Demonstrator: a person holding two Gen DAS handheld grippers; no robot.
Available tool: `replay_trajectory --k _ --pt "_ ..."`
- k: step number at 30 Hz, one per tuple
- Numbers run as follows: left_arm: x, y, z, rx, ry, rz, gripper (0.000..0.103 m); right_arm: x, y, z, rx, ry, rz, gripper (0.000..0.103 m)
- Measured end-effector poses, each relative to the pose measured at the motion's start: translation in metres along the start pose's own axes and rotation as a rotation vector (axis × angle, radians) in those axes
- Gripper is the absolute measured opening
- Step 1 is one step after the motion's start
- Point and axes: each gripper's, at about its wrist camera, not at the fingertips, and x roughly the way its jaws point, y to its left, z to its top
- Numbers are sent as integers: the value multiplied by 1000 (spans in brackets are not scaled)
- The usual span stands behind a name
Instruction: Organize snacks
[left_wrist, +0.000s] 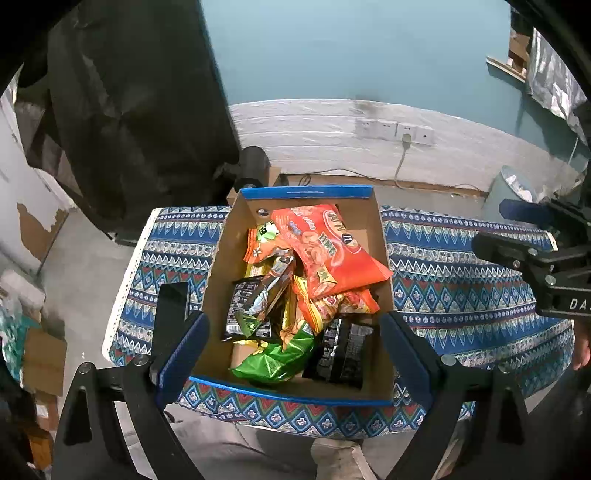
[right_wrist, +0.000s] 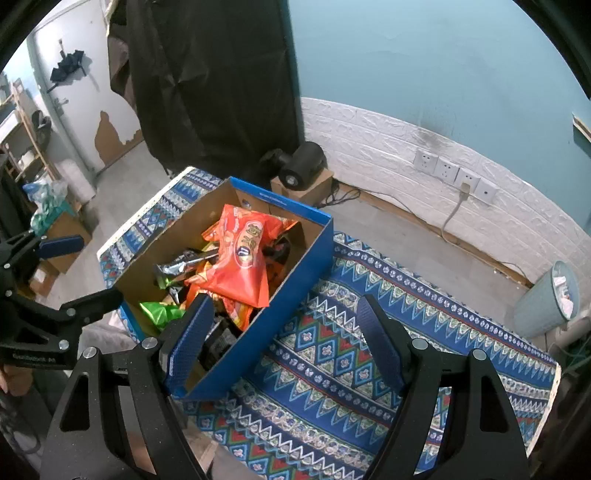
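Currently the left tongs (left_wrist: 293, 347) hang empty, jaws apart, over the near edge of the worktop (left_wrist: 461, 273), straddling the cardboard box (left_wrist: 221, 258) toward its left side. Every snack in view lies heaped inside: green bag (left_wrist: 275, 360), silver pack (left_wrist: 264, 295), big orange bag (left_wrist: 328, 245) on top. Further right, the right tongs (right_wrist: 284, 339) gape empty. Sorted or awaiting sorting, either fits; any grip should pinch a pack's sealed edge.

Snack packets (left_wrist: 295, 288) lie piled in a box (left_wrist: 310, 192) on the table (left_wrist: 461, 295).
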Motion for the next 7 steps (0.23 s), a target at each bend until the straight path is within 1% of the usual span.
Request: replay_trajectory --k 7 --pt "-1 -1 0 4 -6 10 95 0 -1 0 1 -2 -2 79"
